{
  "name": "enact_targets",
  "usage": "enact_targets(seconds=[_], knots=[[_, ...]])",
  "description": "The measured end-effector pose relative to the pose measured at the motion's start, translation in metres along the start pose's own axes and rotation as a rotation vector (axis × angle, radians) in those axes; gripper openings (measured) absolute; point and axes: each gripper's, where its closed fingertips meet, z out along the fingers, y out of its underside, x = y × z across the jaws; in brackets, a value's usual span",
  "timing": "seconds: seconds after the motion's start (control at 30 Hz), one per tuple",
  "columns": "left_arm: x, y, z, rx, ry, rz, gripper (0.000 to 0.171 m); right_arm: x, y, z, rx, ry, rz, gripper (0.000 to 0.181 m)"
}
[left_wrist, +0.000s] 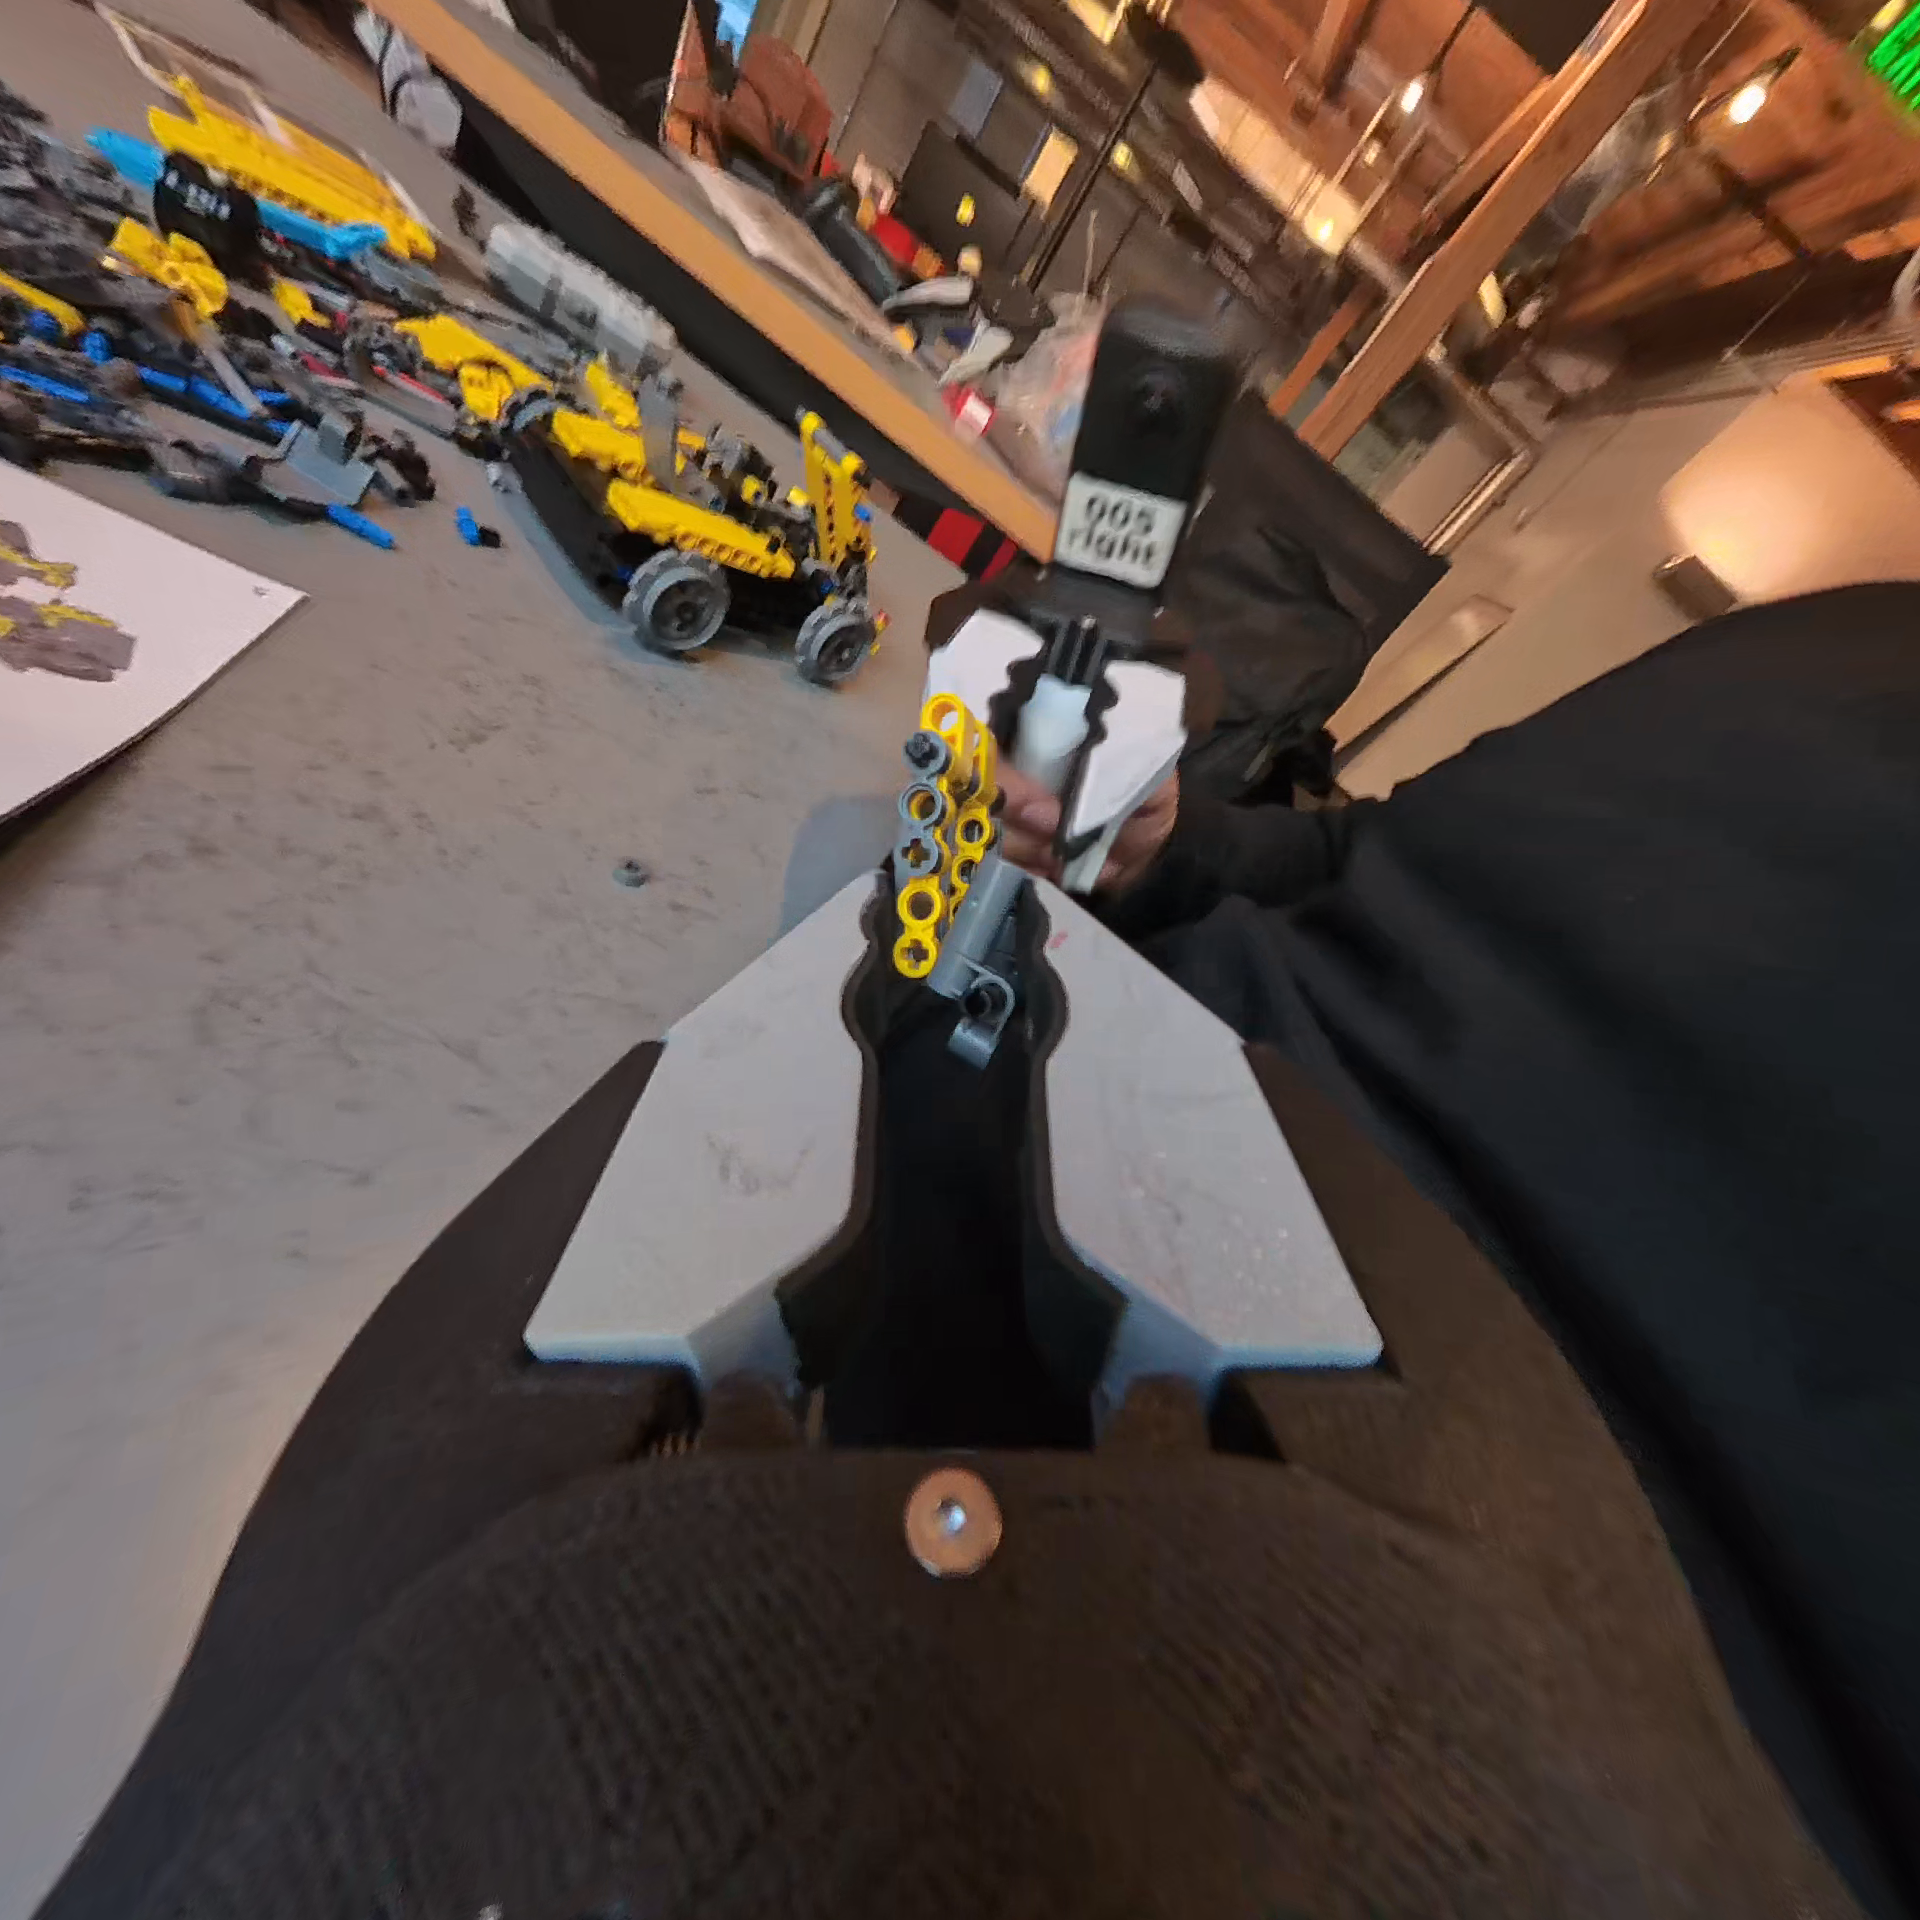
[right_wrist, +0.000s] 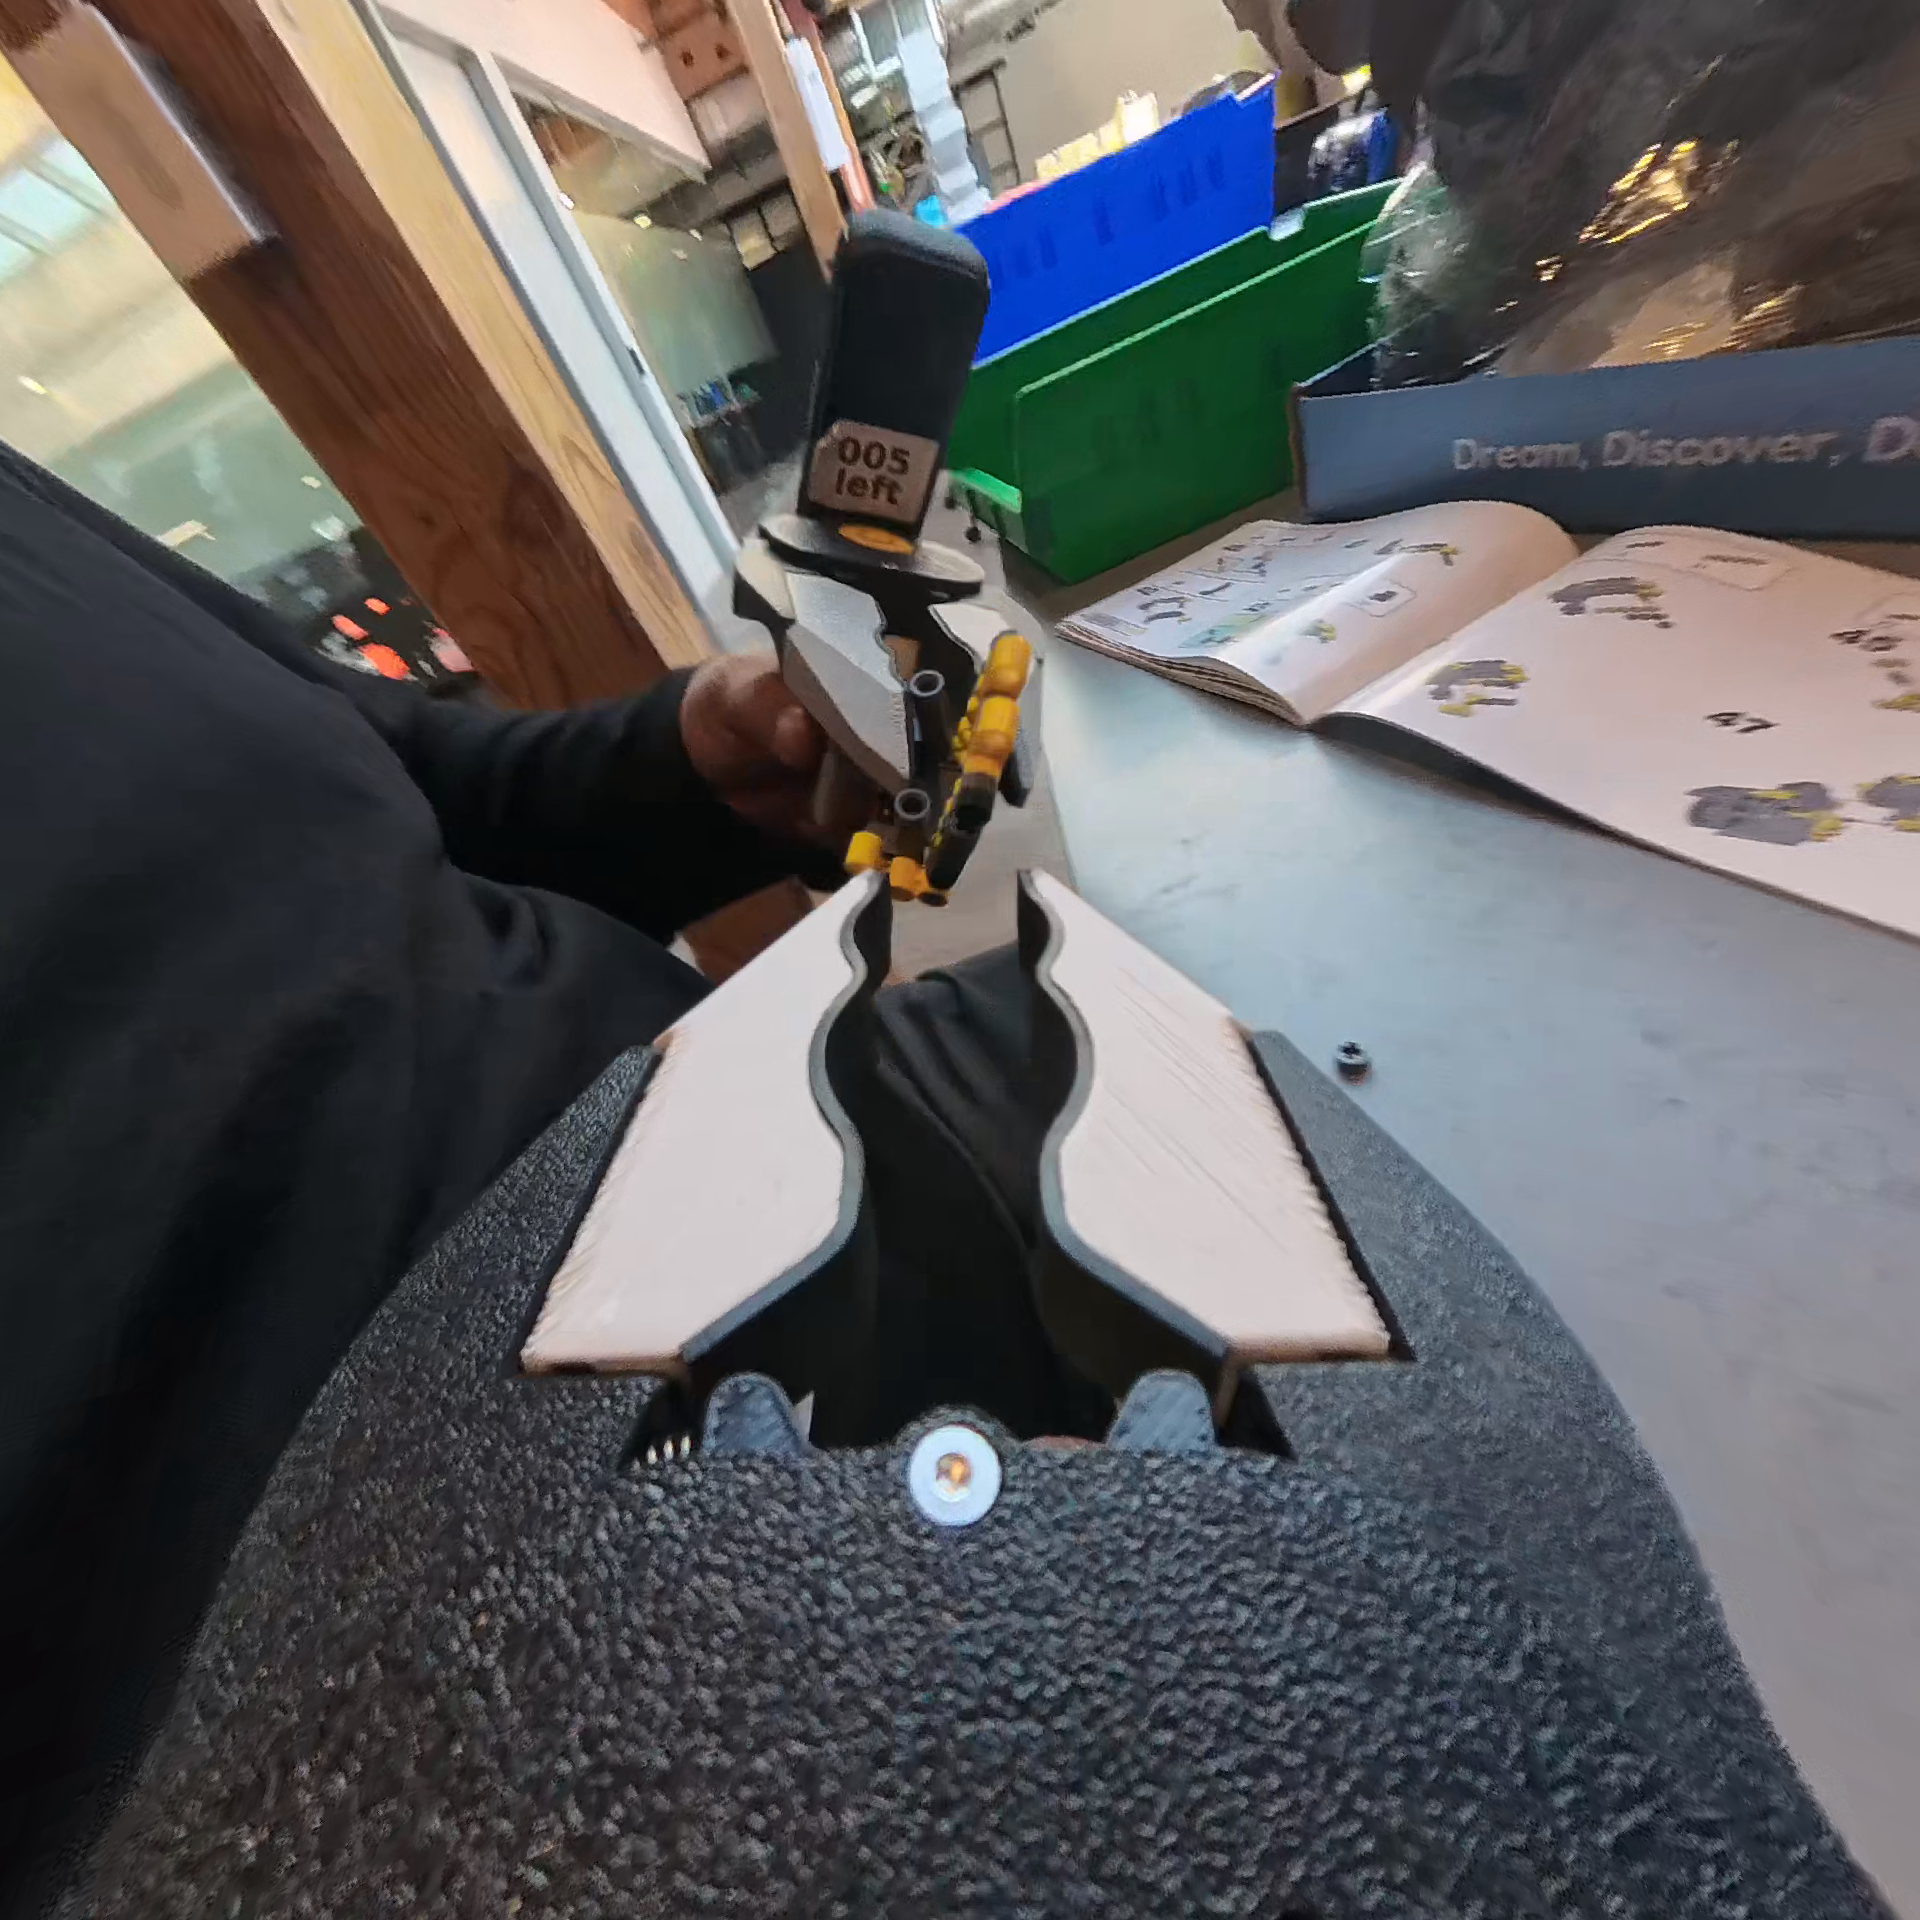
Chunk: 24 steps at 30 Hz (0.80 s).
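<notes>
My left gripper (left_wrist: 956, 909) is shut on a small yellow and grey brick assembly (left_wrist: 940, 831) of holed beams and pins, held in the air above the grey table's edge. The assembly sticks out beyond the fingertips. In the right wrist view the left gripper (right_wrist: 940, 727) faces me with the same assembly (right_wrist: 987, 717) in it. My right gripper (right_wrist: 954, 883) is open and empty, and its left fingertip (right_wrist: 868, 894) is right at the assembly's yellow lower end. The right gripper also shows in the left wrist view (left_wrist: 1055, 727), just behind the assembly.
A half-built yellow wheeled vehicle (left_wrist: 727, 540) and a pile of loose yellow, blue and grey parts (left_wrist: 208, 270) lie on the table. An open instruction booklet (right_wrist: 1558, 665) lies beside a dark blue box (right_wrist: 1610, 436). A small black piece (right_wrist: 1351, 1062) lies loose. A person's black sleeves are close. Less than 4 cm separates the two grippers' tips. The small black piece (right_wrist: 1351, 1062) sits 9 centimetres or so from the ends of my right fingers.
</notes>
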Motion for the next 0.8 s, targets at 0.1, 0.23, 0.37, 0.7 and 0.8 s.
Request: enact_targets(seconds=[0.1, 0.23, 0.37, 0.7, 0.8], knots=[[-0.015, 0.015, -0.001, -0.17, -0.035, -0.032, 0.02, 0.015, 0.003, -0.009, -0.056, 0.084, -0.064, 0.024], [-0.04, 0.026, -0.005, -0.35, -0.124, -0.049, 0.02, 0.029, 0.008, -0.012, -0.157, 0.166, -0.178, 0.025], [-0.063, 0.032, -0.011, -0.503, -0.183, -0.054, 0.02, 0.042, 0.01, -0.013, -0.228, 0.224, -0.227, 0.025], [-0.085, 0.031, -0.005, -0.662, -0.128, -0.01, 0.016, 0.083, 0.029, -0.018, -0.431, 0.381, -0.222, 0.022], [-0.084, 0.029, -0.001, -0.693, -0.103, 0.08, 0.024, 0.085, 0.037, -0.015, -0.479, 0.389, -0.231, 0.022]])
